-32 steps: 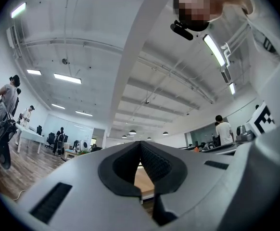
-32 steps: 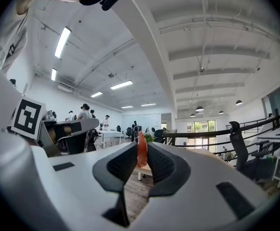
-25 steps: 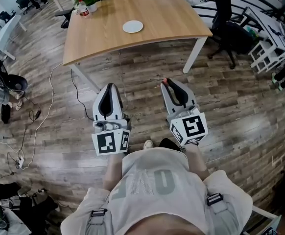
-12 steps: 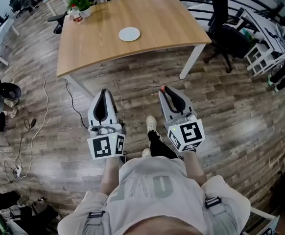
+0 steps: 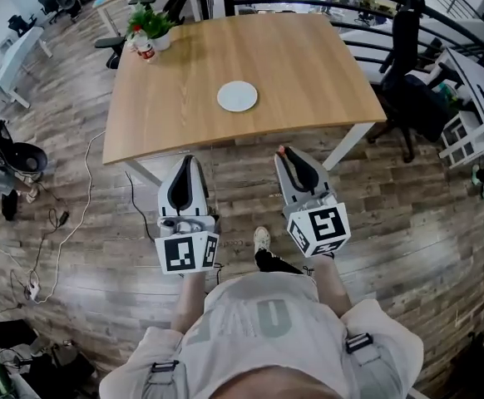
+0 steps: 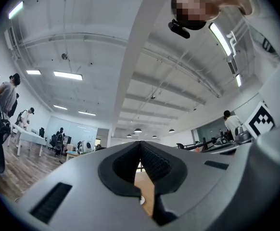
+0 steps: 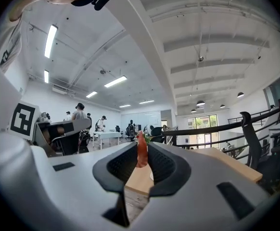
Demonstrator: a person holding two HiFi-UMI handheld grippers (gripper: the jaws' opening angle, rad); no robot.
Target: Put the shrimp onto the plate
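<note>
— wooden table (image 5: 308, 65) ahead, with a white plate (image 5: 237, 96) near its middle. where's the shrimp (image 7: 141, 150)?
— pinched upright between the right gripper (image 5: 289, 153) fingers, tip poking past them. the plate lies well beyond the fingertips.
— and the left gripper (image 5: 189, 163)?
— fingers pressed together, nothing between (idle, i'd say).
— how will it handle?
— light, soft, probably a little slick. a gentle mid-body pinch looks right, so it neither squashes nor slips.

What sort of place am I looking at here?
Most likely a large open-plan office. A wooden table stands on plank flooring with a black office chair near it. The right gripper view shows white desks with people around them under long strip lights.
</note>
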